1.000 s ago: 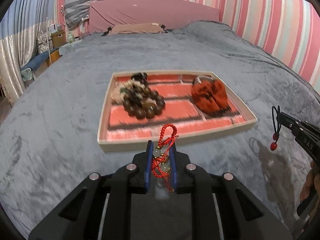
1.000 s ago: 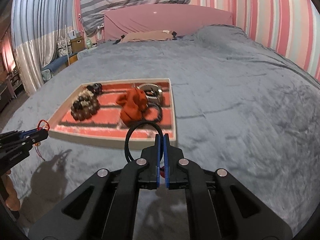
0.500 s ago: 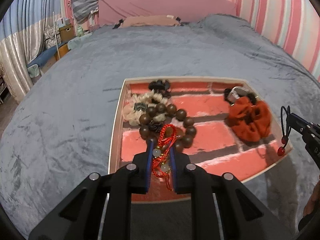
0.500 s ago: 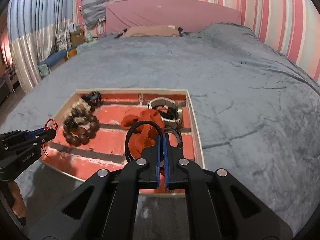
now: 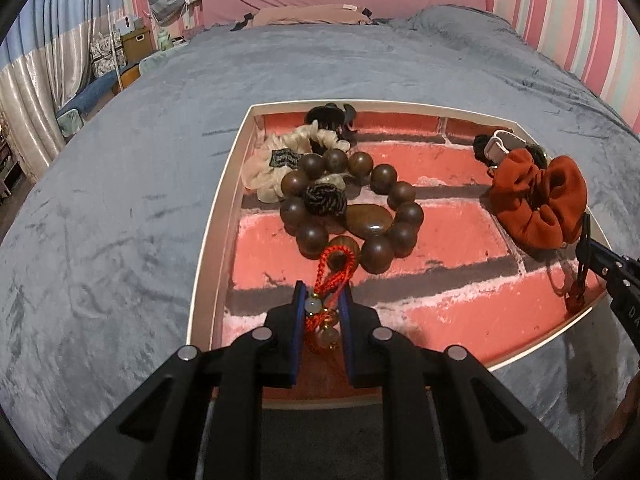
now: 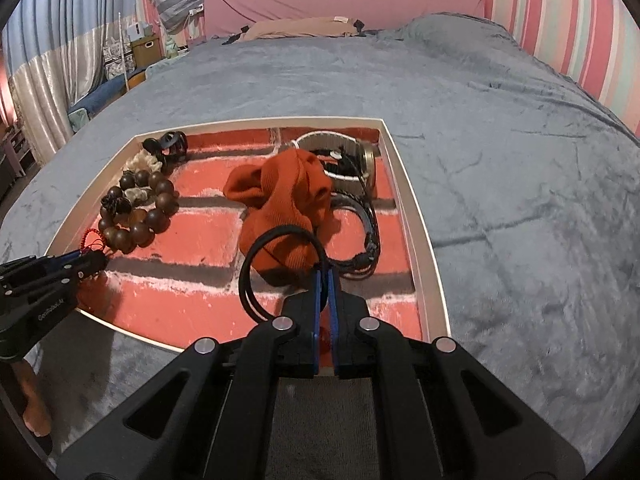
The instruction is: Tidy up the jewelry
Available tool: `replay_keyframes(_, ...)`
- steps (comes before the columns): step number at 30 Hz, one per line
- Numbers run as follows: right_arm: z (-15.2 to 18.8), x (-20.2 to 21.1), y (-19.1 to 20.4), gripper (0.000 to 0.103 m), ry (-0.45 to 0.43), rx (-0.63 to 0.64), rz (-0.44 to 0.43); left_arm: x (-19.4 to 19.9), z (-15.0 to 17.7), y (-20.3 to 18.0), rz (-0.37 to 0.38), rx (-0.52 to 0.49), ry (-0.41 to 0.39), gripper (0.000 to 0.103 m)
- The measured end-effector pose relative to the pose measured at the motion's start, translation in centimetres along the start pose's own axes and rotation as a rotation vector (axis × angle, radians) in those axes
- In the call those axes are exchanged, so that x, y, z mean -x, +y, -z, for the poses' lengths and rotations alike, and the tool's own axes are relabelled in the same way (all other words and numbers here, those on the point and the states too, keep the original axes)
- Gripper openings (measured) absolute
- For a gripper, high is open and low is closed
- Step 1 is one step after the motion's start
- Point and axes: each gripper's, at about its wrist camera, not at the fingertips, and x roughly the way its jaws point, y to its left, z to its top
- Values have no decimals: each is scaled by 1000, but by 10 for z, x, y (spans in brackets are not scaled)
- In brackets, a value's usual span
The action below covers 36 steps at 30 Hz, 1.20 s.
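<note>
White lettering on the left gripper's black body, at the left edge of the right wrist view, appears to read "GenRobot.AI". The cream fabric scrunchie (image 5: pixel 276 162) carries a dark label; its text is too small to read.

The left gripper (image 5: pixel 322 312), lower centre of its own view, has its blue-padded jaws narrowed onto a red knotted cord bracelet with pale beads (image 5: pixel 326 304), held over the near left part of the shallow white-rimmed tray with a red brick-pattern floor (image 5: pixel 216 216). The cord's loop reaches toward the brown wooden bead bracelet (image 5: pixel 352 208).

The right gripper (image 6: pixel 324 292), lower centre of its view, has its jaws almost together, pinching a black elastic hair tie (image 6: pixel 256 256). The tie's loop stands over the tray floor, in front of the rust-orange fabric scrunchie (image 6: pixel 284 200).
</note>
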Motion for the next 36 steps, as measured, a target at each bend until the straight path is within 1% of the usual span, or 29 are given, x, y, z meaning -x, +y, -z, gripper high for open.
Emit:
replay_keyframes(2,2,-1,1,8,6,9,-5,1,-1,0,-3,7,3,17)
replay_keyframes(5,4,1,2,22,1,26,1,6,-1,-2,-22,-7,-15,18)
replay_keyframes(7,5,6,0,50,-19,19,-16,10,-1,-2,-20,-5,-23,18)
replay_keyframes(8,5,9,0,55,-28,17,-21,13,0,-1,-15,-3,-27,18)
replay_keyframes(9,5,13,0,58,-41,21,-13,16,0,0,-13,-2,-32,20)
replay_keyframes(10,5,18,1,59,-52,26,-10,22,1,0,-12,-1,-45,30)
replay_keyframes(11,5,23,2,61,-63,30,-13,26,1,0,-14,0,-57,38)
replay_keyframes(12,5,28,2,66,-75,31,-12,33,2,0,-22,2,-77,53)
replay_keyframes(13,6,35,2,72,-90,34,-10,39,4,0,-29,2,-92,61)
replay_keyframes(16,11,53,4,82,-126,48,1,59,9,-1,-25,-7,-125,64)
replay_keyframes(17,12,59,3,83,-133,49,1,66,12,-1,-25,-12,-131,65)
replay_keyframes(18,15,66,2,86,-140,49,-1,74,16,-1,-29,-15,-140,69)
replay_keyframes(19,18,75,2,92,-149,49,1,81,20,0,-36,-18,-149,75)
replay_keyframes(20,21,82,2,95,-157,50,7,91,25,1,-49,-19,-164,77)
replay_keyframes(21,25,93,2,98,-170,52,12,102,29,3,-55,-12,-177,83)
replay_keyframes(24,37,124,3,99,-203,41,13,133,42,11,-38,17,-197,87)
replay_keyframes(25,43,135,3,99,-208,31,8,143,47,13,-43,30,-204,91)
replay_keyframes(27,53,152,5,99,-214,11,-3,165,60,17,-67,49,-231,94)
replay_keyframes(30,71,178,12,99,-232,12,21,190,79,19,-75,50,-256,94)
replay_keyframes(32,82,193,17,99,-240,10,37,205,94,18,-65,37,-252,94)
replay_keyframes(36,102,218,25,99,-249,-11,53,223,115,17,-74,28,-245,94)
